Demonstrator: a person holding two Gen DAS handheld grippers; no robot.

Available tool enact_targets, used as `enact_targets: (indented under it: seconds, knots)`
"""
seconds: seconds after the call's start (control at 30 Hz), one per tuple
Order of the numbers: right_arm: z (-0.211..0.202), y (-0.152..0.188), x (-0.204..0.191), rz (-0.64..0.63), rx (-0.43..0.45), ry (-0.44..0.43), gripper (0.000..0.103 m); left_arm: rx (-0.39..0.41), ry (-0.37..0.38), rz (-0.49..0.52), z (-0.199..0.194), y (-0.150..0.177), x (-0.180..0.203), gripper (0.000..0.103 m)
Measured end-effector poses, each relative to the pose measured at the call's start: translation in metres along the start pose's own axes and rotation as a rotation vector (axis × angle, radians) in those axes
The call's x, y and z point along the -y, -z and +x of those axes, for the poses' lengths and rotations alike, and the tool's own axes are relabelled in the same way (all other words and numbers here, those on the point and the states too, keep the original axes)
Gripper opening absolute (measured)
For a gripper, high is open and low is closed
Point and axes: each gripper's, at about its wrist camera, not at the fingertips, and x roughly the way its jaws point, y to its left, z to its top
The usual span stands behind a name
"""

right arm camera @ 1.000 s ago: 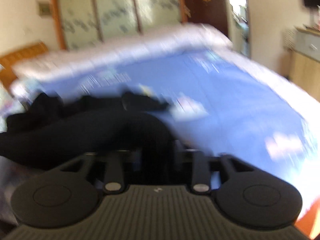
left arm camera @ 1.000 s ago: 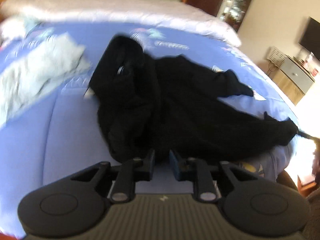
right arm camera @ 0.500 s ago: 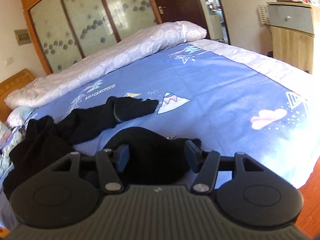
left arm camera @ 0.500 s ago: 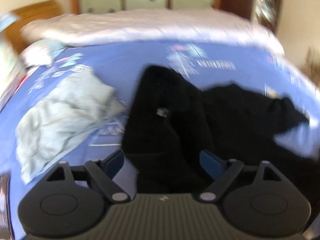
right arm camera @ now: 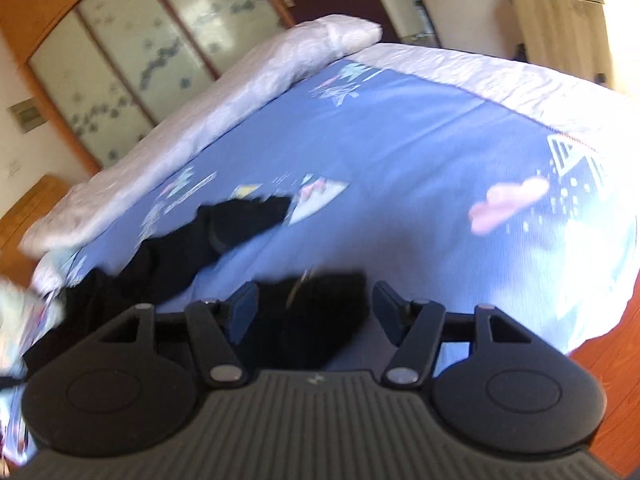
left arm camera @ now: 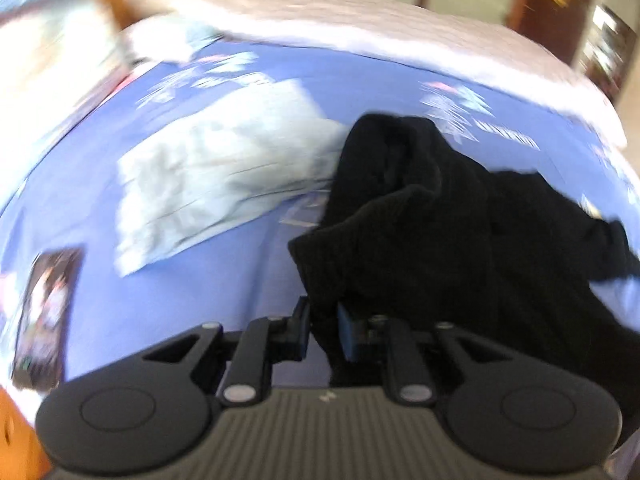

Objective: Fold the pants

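The black pants [left arm camera: 432, 216] lie crumpled on the blue bedspread [left arm camera: 224, 280]. My left gripper [left arm camera: 323, 326] is shut on a raised fold of the black pants, with cloth pinched between the fingers. In the right wrist view a pant leg [right arm camera: 240, 220] stretches away to the left and a pant end [right arm camera: 316, 312] lies between the fingers of my right gripper [right arm camera: 314, 302], which is open around it.
A pale blue-grey garment [left arm camera: 216, 184] lies on the bed left of the pants. A phone [left arm camera: 44, 312] lies at the bed's left edge. A white quilt [right arm camera: 224, 96] runs along the far side. A wooden cabinet [right arm camera: 560, 24] and wood floor [right arm camera: 608, 368] are at the right.
My left gripper has closed on a fold of the pants and lifted it. My right gripper has opened wider and tilted; the view has swung left.
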Motion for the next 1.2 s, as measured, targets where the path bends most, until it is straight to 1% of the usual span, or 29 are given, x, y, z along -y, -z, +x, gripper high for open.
enact_targets:
  seconds: [0.03, 0.1, 0.13, 0.17, 0.2, 0.23, 0.27, 0.33, 0.37, 0.4, 0.47, 0.53, 0.6, 0.63, 0.7, 0.77, 0.83, 0.93, 0.97, 1.0, 1.03, 1.07, 1.1, 1.13, 1.17, 1.2]
  knots:
    - [0.006, 0.002, -0.003, -0.015, -0.006, 0.029, 0.065, -0.005, 0.002, -0.029, -0.004, 0.004, -0.008, 0.015]
    - [0.041, -0.001, -0.003, -0.008, -0.081, 0.090, 0.064, -0.020, 0.001, -0.083, -0.008, 0.013, -0.023, 0.014]
    - [0.056, 0.002, -0.001, 0.013, -0.136, 0.117, 0.058, -0.025, -0.004, -0.095, -0.009, 0.017, -0.027, 0.014]
    - [0.068, 0.009, -0.001, 0.026, -0.190, 0.110, 0.034, -0.029, -0.011, -0.105, -0.010, 0.023, -0.029, 0.014]
    - [0.073, 0.017, -0.005, 0.017, -0.206, 0.087, 0.022, -0.035, -0.012, -0.114, -0.011, 0.027, -0.030, 0.014]
    - [0.072, 0.023, -0.012, -0.010, -0.199, 0.077, 0.014, -0.044, -0.009, -0.123, -0.012, 0.030, -0.029, 0.014]
    - [0.072, 0.025, -0.018, -0.026, -0.192, 0.070, 0.012, -0.054, -0.008, -0.128, -0.013, 0.030, -0.023, 0.014]
    - [0.066, 0.016, -0.021, 0.002, -0.150, 0.035, 0.011, -0.059, -0.011, -0.131, -0.012, 0.027, -0.020, 0.014]
    - [0.058, 0.008, -0.014, 0.016, -0.113, 0.022, 0.010, -0.055, -0.012, -0.138, -0.014, 0.024, -0.018, 0.014]
    - [0.038, -0.014, -0.006, 0.039, -0.043, 0.001, 0.010, -0.047, -0.005, -0.151, -0.017, 0.020, -0.018, 0.014]
    - [0.008, -0.049, -0.002, 0.064, 0.115, -0.002, 0.010, -0.018, 0.029, -0.186, -0.027, 0.011, -0.017, 0.014]
    - [-0.025, -0.076, 0.007, 0.110, 0.242, -0.020, 0.010, 0.004, 0.048, -0.205, -0.037, 0.009, -0.014, 0.014]
    - [-0.052, -0.092, 0.024, 0.157, 0.359, -0.051, 0.010, 0.003, 0.058, -0.210, -0.040, 0.011, -0.012, 0.014]
    - [-0.059, -0.092, 0.032, 0.172, 0.391, -0.039, 0.010, 0.001, 0.053, -0.212, -0.040, 0.014, -0.010, 0.014]
    - [-0.066, -0.085, 0.052, 0.218, 0.420, -0.010, 0.010, -0.013, 0.053, -0.230, -0.036, 0.021, -0.010, 0.014]
    - [-0.065, -0.064, 0.081, 0.319, 0.412, 0.008, 0.011, -0.054, 0.070, -0.276, -0.028, 0.032, -0.016, 0.014]
    - [-0.054, -0.037, 0.108, 0.418, 0.355, 0.065, 0.011, -0.103, 0.069, -0.315, -0.017, 0.043, -0.023, 0.014]
    - [-0.042, 0.006, 0.132, 0.468, 0.254, 0.213, 0.011, -0.160, 0.048, -0.338, -0.003, 0.051, -0.031, 0.014]
    - [-0.038, 0.018, 0.136, 0.469, 0.225, 0.267, 0.012, -0.174, 0.050, -0.351, 0.001, 0.052, -0.033, 0.014]
    - [-0.038, 0.028, 0.136, 0.470, 0.216, 0.297, 0.015, -0.182, 0.053, -0.360, 0.002, 0.053, -0.036, 0.015]
    - [-0.039, 0.032, 0.138, 0.480, 0.216, 0.318, 0.026, -0.188, 0.052, -0.364, 0.002, 0.051, -0.038, 0.020]
    - [-0.043, 0.030, 0.136, 0.492, 0.237, 0.345, 0.041, -0.187, 0.049, -0.358, 0.000, 0.049, -0.038, 0.028]
    - [-0.050, 0.027, 0.134, 0.497, 0.276, 0.396, 0.046, -0.177, 0.040, -0.344, -0.004, 0.047, -0.037, 0.031]
    - [-0.058, 0.022, 0.131, 0.492, 0.326, 0.465, 0.046, -0.156, 0.020, -0.322, -0.012, 0.044, -0.037, 0.034]
    - [-0.067, 0.015, 0.128, 0.483, 0.370, 0.494, 0.046, -0.126, -0.017, -0.298, -0.021, 0.041, -0.037, 0.035]
    - [-0.073, 0.008, 0.128, 0.477, 0.399, 0.484, 0.046, -0.098, -0.039, -0.286, -0.030, 0.039, -0.041, 0.036]
